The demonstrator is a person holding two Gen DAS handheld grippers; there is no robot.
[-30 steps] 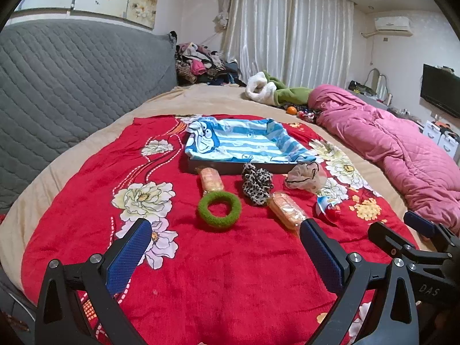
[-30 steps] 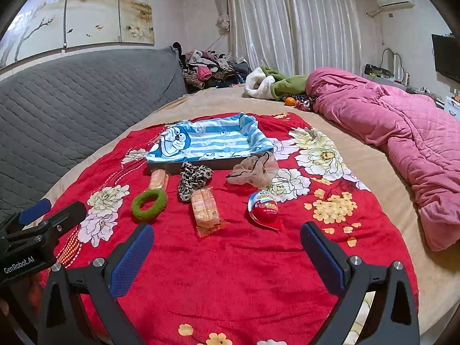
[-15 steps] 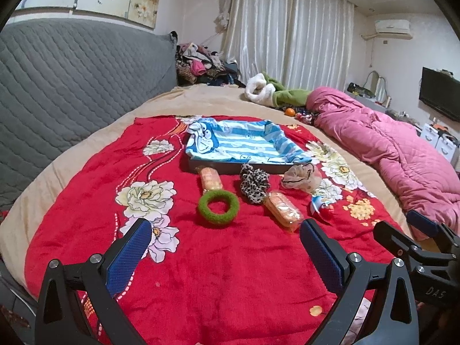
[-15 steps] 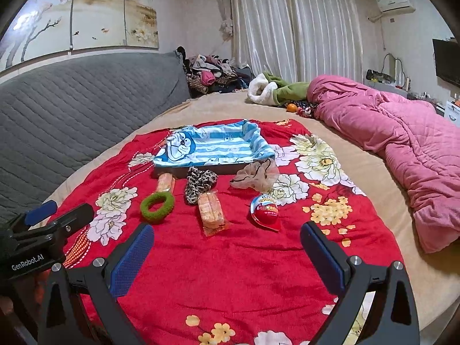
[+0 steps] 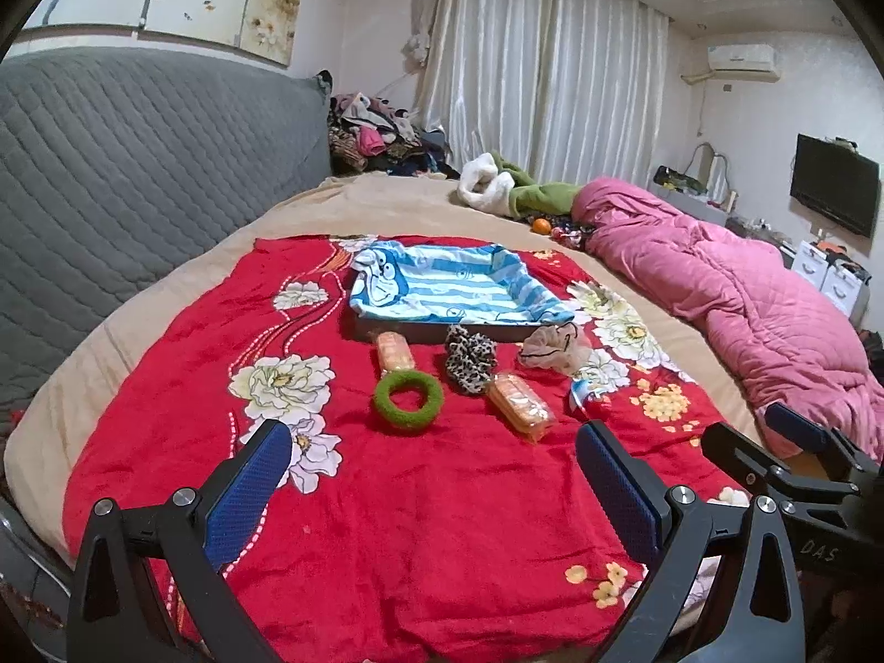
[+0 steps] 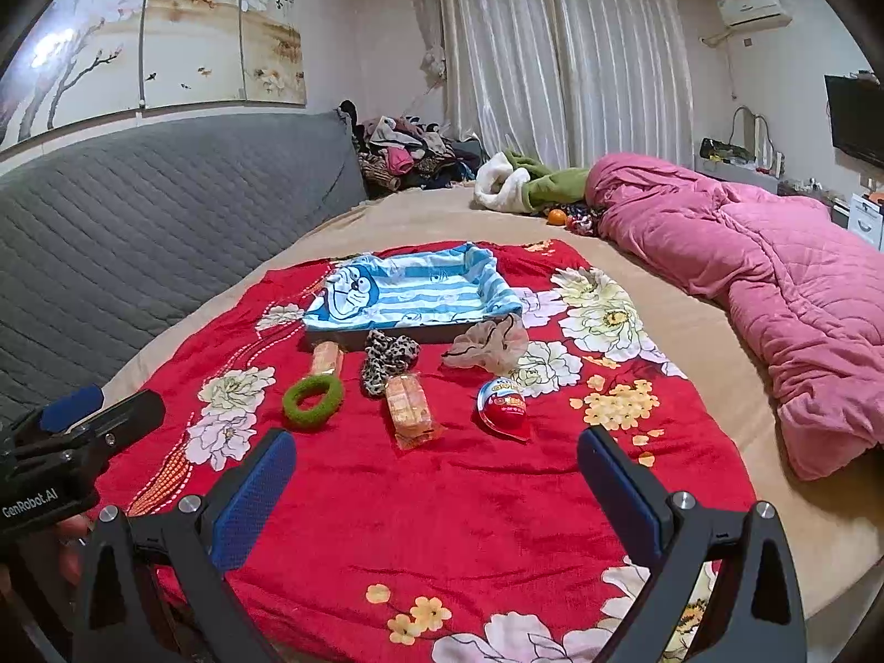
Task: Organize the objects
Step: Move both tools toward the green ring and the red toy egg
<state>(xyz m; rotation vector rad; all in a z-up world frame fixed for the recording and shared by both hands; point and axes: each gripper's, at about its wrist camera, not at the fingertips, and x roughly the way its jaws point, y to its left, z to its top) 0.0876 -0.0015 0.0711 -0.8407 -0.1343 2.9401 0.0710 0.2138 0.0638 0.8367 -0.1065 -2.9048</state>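
Hovering over the red blanket (image 5: 442, 525), left gripper (image 5: 433, 489) and right gripper (image 6: 436, 489) gaping wide, gripping nothing. Lying near the striped tray (image 6: 420, 290): green ring (image 6: 312, 395), leopard scrunchie (image 6: 387, 359), snack packet (image 6: 410, 406).

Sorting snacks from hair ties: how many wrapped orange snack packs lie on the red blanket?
2: one snack pack touching the green ring, another just before the leopard scrunchie. None seems hidden.
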